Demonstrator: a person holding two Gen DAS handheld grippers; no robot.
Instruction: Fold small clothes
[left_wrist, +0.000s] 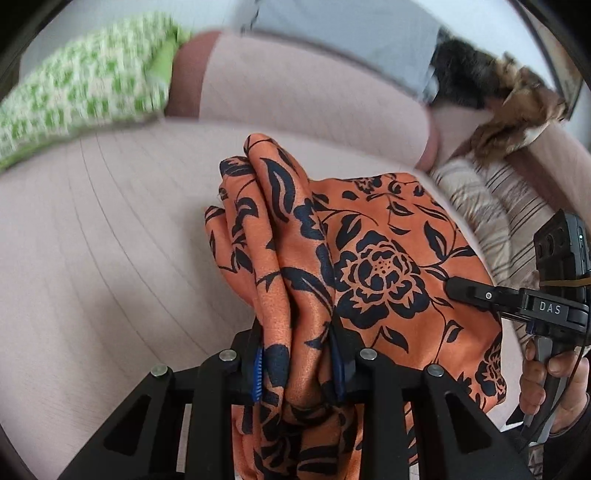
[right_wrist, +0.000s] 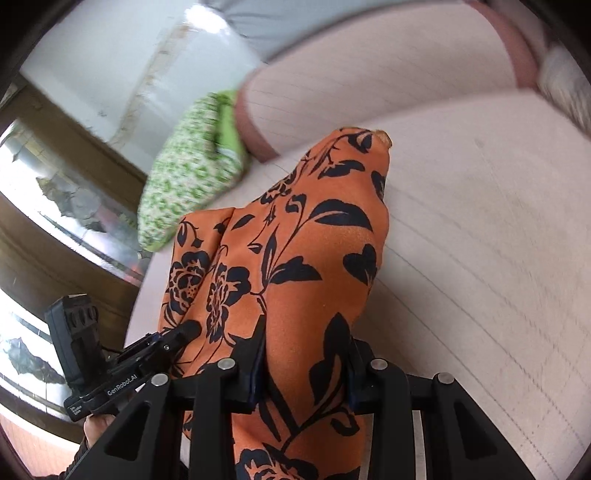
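Observation:
An orange cloth with a black flower print (left_wrist: 369, 258) hangs bunched between both grippers above a pale pink sofa seat (left_wrist: 110, 258). My left gripper (left_wrist: 299, 354) is shut on a thick fold of the cloth; the blue pads press it from both sides. My right gripper (right_wrist: 306, 365) is shut on another part of the same cloth (right_wrist: 314, 240), which rises in a peak ahead of the fingers. The right gripper also shows in the left wrist view (left_wrist: 458, 286), touching the cloth's right side. The left gripper shows in the right wrist view (right_wrist: 184, 332) at lower left.
A green and white patterned cushion (left_wrist: 81, 85) lies at the sofa's left end, also seen in the right wrist view (right_wrist: 188, 166). A striped cushion (left_wrist: 491, 206) and a brown and black furry thing (left_wrist: 498, 88) sit at the right. A window (right_wrist: 55, 206) is left of the sofa.

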